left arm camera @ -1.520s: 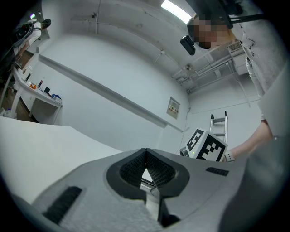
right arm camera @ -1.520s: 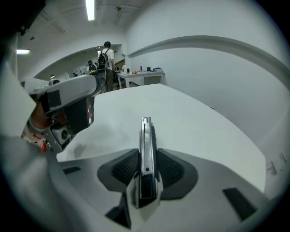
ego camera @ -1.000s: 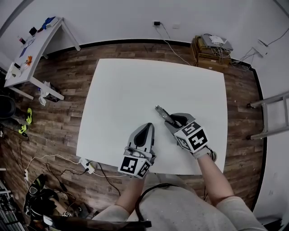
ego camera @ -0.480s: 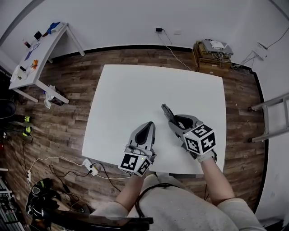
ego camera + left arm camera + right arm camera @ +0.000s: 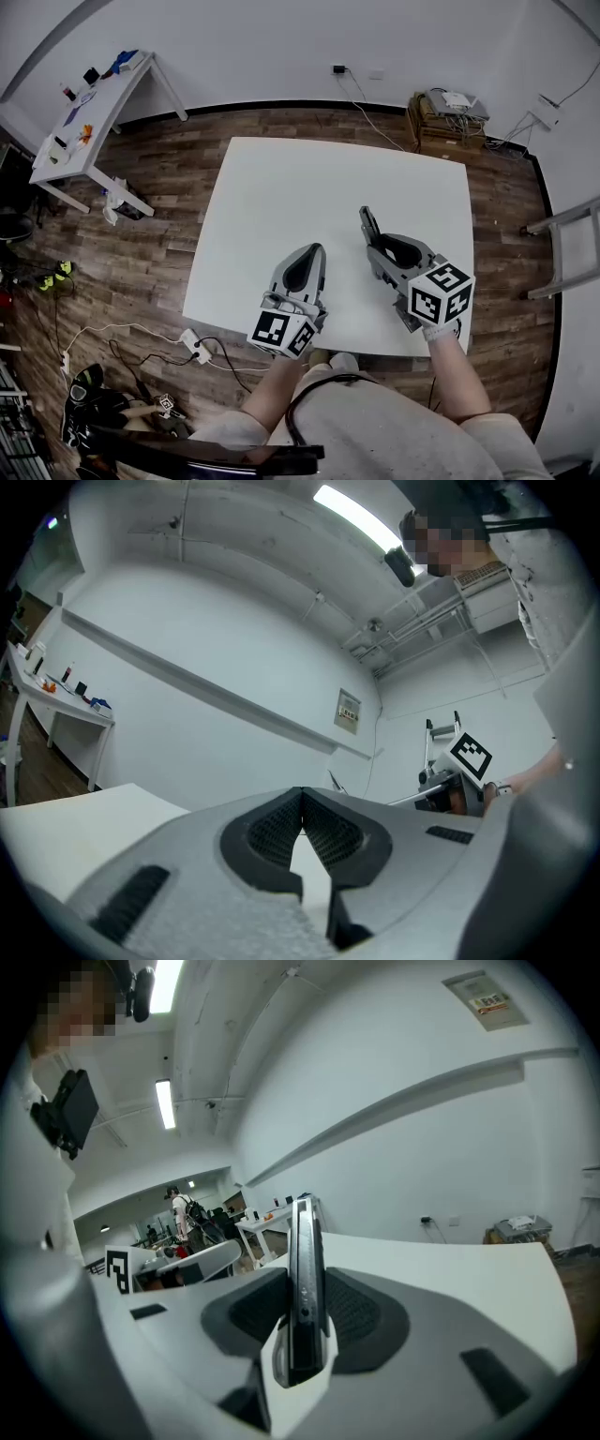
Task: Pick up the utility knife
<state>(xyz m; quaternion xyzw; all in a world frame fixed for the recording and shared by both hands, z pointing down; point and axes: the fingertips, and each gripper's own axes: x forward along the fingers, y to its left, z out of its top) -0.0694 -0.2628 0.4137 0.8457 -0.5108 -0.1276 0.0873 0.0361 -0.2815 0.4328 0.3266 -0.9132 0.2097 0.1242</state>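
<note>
The utility knife [image 5: 304, 1288] is a slim dark grey tool standing on edge between the pads of my right gripper [image 5: 302, 1307], which is shut on it. In the head view the utility knife [image 5: 370, 228] sticks out ahead of my right gripper [image 5: 380, 242], raised above the white table [image 5: 281, 197]. My left gripper [image 5: 312, 255] hovers over the table's near part, left of the right one. In the left gripper view my left gripper [image 5: 302, 819] has its ribbed pads touching at the tips, with nothing between them.
A white side table [image 5: 89, 103] with small items stands at the far left. A crate with cables [image 5: 448, 111] sits at the back right, and a metal frame [image 5: 567, 248] at the right. Cables and a power strip [image 5: 192, 347] lie on the wood floor.
Both grippers have risen above the table. The right one has lifted the knife off the surface and turned, so the knife now points more straight away from me.
</note>
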